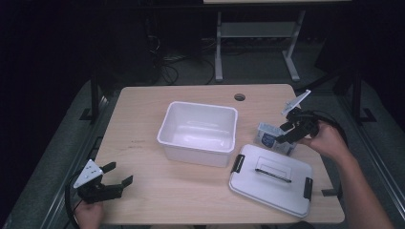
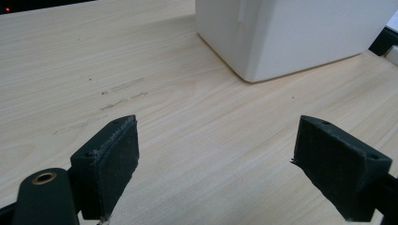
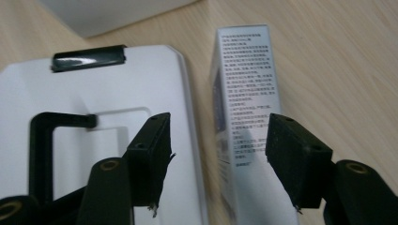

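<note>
While the right gripper [image 1: 290,130] sits over the small carton [image 1: 273,137] at the right side of the table [image 1: 143,119], its jaws stand apart, one on each side of the box. In the right gripper view the carton [image 3: 246,93] runs up between the two black pads [image 3: 295,159]; there's a gap on the left pad's side, and I can't tell if the right pad touches. So: open, straddling the box, not clamping it.

Carton location: lying on the tabletop, just beyond the far edge of the grey lid [image 1: 271,179], right of the white bin [image 1: 198,131]. Printed text panel faces up in the right gripper view, blue marking on the side seen from above.

Lid lies flat on the table, handle side up, black latches at both ends; close to the bin's near right corner, contact unclear. In the right gripper view the lid [image 3: 94,103] is just beside the carton, narrow strip of wood between them.

Bin is upright at table centre, nothing visible inside.

Left gripper [image 1: 117,175] is at the near left corner, well apart from everything, jaws wide open over bare wood. Left gripper view: both pads [image 2: 117,159] spread, nothing between them, bin corner [image 2: 281,37] ahead.
</note>
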`<state>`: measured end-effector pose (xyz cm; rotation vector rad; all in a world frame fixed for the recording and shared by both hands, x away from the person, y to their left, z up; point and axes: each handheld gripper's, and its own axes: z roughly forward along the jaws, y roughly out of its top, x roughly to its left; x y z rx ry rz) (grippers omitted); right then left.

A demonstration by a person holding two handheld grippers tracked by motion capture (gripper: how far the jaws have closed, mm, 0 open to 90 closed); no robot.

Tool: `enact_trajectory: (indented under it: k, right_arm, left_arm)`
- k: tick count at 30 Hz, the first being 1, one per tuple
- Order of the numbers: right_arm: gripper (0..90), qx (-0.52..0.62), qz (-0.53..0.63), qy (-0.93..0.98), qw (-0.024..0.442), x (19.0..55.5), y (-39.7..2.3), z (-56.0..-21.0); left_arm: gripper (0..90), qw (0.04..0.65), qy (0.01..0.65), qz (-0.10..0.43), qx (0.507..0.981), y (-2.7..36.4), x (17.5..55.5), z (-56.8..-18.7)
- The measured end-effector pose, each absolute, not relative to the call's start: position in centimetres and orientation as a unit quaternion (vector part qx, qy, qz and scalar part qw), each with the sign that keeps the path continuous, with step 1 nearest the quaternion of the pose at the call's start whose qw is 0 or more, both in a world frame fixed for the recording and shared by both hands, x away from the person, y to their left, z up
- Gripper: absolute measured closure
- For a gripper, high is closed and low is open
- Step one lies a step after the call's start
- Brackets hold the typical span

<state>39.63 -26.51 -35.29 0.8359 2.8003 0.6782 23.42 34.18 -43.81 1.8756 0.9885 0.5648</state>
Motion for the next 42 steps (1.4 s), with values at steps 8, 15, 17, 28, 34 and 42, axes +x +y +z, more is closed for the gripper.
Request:
enact_trajectory:
  k: [8,15,17,28,34,42]
  right_arm:
    - [39.1,0.29,0.208,0.932,0.06,41.3,-26.6,-36.0]
    - [38.6,0.288,0.203,0.934,0.058,41.9,-26.4,-36.4]
    - [38.6,0.288,0.201,0.935,0.055,42.1,-26.4,-36.6]
    - [44.8,0.288,0.183,0.939,0.044,43.0,-26.1,-37.6]
    - [49.4,0.284,0.18,0.941,0.045,43.0,-26.0,-37.7]
    - [52.0,0.288,0.19,0.938,0.045,42.9,-26.4,-38.4]
  left_arm:
    - [13.7,0.457,0.403,0.229,0.759,34.4,23.3,-43.8]
    - [13.7,0.459,0.405,0.228,0.757,34.5,23.3,-43.8]
    - [13.7,0.459,0.405,0.228,0.757,34.5,23.3,-43.8]
    - [13.7,0.462,0.405,0.228,0.756,34.6,23.3,-43.8]
    - [13.7,0.463,0.403,0.228,0.755,34.5,23.3,-43.8]
    - [13.7,0.463,0.403,0.228,0.756,34.5,23.3,-43.7]
